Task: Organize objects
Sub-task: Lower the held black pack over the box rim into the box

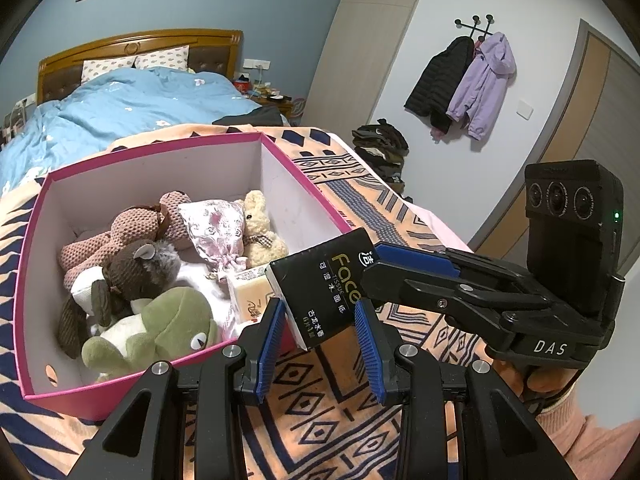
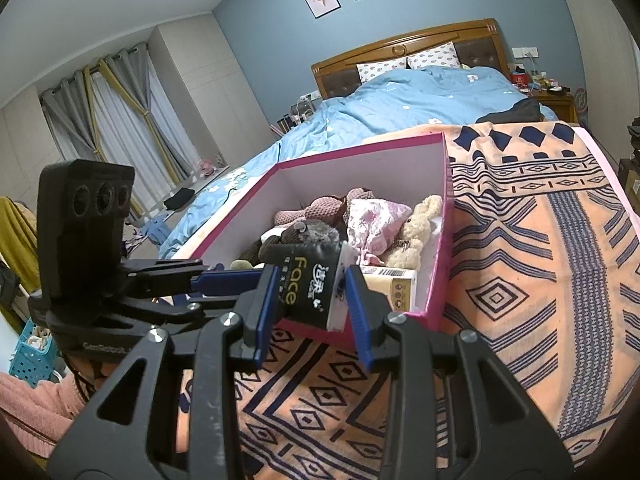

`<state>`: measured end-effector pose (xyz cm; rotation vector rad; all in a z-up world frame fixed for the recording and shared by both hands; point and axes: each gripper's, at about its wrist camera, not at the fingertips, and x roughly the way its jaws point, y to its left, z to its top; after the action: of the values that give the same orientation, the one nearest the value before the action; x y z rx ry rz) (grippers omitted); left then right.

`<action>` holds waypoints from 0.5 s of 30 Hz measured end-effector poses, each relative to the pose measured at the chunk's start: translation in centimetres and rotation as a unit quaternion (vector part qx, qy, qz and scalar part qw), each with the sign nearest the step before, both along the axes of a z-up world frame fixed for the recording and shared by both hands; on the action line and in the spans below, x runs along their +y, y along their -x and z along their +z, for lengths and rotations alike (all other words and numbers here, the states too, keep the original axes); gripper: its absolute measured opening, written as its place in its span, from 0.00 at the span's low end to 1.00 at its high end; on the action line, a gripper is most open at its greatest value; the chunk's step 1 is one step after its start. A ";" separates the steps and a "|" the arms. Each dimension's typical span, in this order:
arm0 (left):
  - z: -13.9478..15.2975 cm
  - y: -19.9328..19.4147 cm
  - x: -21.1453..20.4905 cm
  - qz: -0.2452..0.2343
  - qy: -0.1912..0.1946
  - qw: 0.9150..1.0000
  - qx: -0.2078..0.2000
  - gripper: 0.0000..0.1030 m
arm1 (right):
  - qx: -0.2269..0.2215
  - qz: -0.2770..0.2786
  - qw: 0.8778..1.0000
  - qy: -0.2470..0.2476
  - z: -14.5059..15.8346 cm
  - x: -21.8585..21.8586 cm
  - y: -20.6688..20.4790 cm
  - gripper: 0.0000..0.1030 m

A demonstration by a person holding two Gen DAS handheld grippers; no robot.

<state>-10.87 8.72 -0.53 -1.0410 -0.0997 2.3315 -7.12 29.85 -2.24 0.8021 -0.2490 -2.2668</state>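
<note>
1. While you held both grippers over the patterned blanket (image 1: 320, 392), the left gripper (image 1: 320, 344) and the right gripper (image 2: 312, 312) each pinched the black tissue pack (image 1: 324, 292) between blue fingers (image 1: 272, 340).
2. The pack hung tilted just above the near wall of the pink box (image 1: 36, 216), which sat on the blanket.
3. Inside the box lay a green frog plush (image 1: 160, 328), a cream bunny (image 2: 416, 232) and a pink pouch (image 1: 220, 224).

Both grippers are black plastic with ribbed blue pads (image 1: 272, 344) and silver screws; the right gripper (image 1: 374, 262) reads "DAS". The sleeve (image 1: 592, 436) is pink.
</note>
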 end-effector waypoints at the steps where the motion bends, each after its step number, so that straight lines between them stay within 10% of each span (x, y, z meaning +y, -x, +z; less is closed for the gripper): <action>1: 0.0 0.1 0.0 0.000 0.000 1.000 0.000 0.35 | 0.000 0.000 1.000 0.000 0.0 0.0 0.1 0.36; 15: 0.0 1.1 -0.1 0.000 -0.003 1.000 -0.006 0.35 | -0.007 -0.001 1.000 0.003 -0.1 -0.2 1.0 0.36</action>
<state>-11.93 8.63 -0.57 -1.0513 -0.1125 2.3247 -8.16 29.63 -2.30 0.8148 -0.2632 -2.2630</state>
